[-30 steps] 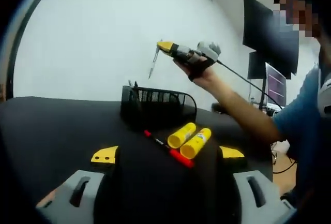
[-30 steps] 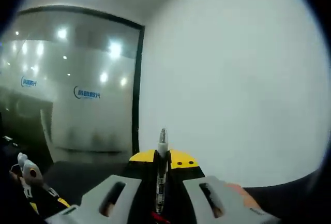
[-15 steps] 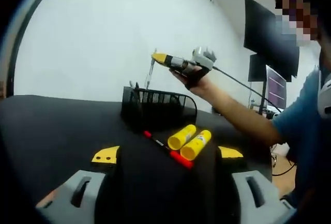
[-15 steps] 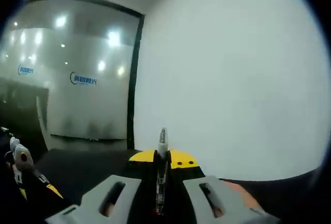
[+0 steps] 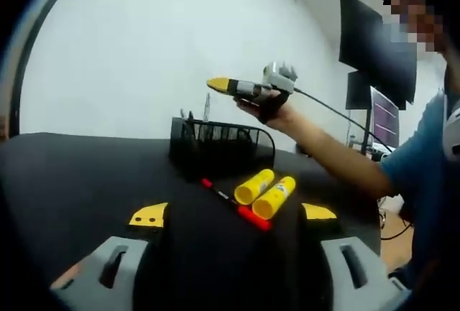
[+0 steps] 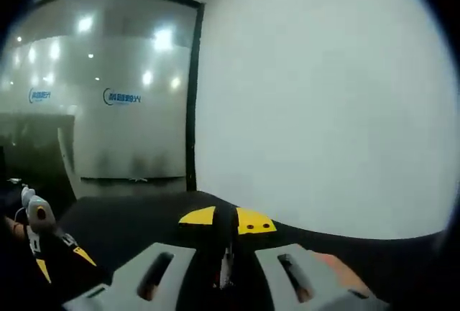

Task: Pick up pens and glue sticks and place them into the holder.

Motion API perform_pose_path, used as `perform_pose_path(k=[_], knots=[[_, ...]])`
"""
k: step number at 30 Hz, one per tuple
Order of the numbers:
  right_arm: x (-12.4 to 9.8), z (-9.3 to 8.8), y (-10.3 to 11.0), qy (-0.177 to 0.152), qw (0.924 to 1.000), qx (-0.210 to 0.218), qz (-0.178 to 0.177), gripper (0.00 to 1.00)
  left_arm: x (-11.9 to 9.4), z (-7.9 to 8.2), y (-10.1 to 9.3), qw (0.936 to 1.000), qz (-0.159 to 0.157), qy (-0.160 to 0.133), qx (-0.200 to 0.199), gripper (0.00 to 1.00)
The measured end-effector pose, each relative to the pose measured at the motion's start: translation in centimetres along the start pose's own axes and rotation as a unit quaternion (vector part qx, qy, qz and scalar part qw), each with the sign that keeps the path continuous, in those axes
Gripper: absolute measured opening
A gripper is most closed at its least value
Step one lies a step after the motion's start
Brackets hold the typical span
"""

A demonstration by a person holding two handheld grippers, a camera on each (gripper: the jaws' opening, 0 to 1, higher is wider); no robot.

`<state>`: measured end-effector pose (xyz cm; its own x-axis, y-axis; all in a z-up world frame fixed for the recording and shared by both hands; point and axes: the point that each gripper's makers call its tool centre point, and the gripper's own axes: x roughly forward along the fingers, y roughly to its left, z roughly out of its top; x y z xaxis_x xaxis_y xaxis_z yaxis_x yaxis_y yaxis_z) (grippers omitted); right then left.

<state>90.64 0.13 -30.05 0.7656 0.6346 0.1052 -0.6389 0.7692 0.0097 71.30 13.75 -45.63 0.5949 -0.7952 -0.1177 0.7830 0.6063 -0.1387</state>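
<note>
A black desk (image 5: pixel 72 174) spans the lower view beneath a white wall (image 5: pixel 129 45). Dark monitors (image 5: pixel 374 45) stand at two o'clock. A glass partition (image 6: pixel 100 103) sits at nine o'clock.

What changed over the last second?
The right claw came down over the mesh holder, lowering its pen toward it; the pen now barely shows between its jaws. The left claw stayed open and hovering, and the two glue sticks and the red pen stayed on the table.
</note>
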Motion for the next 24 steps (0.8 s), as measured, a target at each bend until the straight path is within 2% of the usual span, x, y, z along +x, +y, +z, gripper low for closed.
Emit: perform_pose_path(k=[12,14,16,18,19,21,24], knots=[[-1.0,1.6,-0.8,-0.021,0.9997,0.002,-0.009,0.06,0.1,-0.2,-0.2,1.0000,0.005,0.005,0.004,0.67],[-1.1,1.9,-0.7,-0.029,0.9996,-0.002,0.003,0.10,0.1,-0.3,-0.3,1.0000,0.006,0.005,0.005,0.67],[-1.0,1.7,0.3,-0.030,0.9984,-0.031,0.036,0.20,0.1,-0.4,-0.4,0.9999,0.006,0.006,0.006,0.67],[-1.0,0.7,1.7,-0.012,0.9951,-0.071,0.067,0.32,0.2,-0.4,-0.5,0.9999,0.007,0.007,0.007,0.67],[-0.8,0.1,2.0,0.001,0.9933,-0.098,0.062,0.35,0.2,-0.5,-0.5,0.9999,0.007,0.008,0.008,0.67],[-0.4,-0.9,2.3,0.023,0.9906,-0.126,0.049,0.33,0.2,-0.5,-0.4,0.9999,0.008,0.009,0.009,0.67],[0.3,-2.0,3.5,0.037,0.9884,-0.135,0.059,0.34,0.2,-0.5,-0.4,0.9999,0.009,0.008,0.009,0.67]])
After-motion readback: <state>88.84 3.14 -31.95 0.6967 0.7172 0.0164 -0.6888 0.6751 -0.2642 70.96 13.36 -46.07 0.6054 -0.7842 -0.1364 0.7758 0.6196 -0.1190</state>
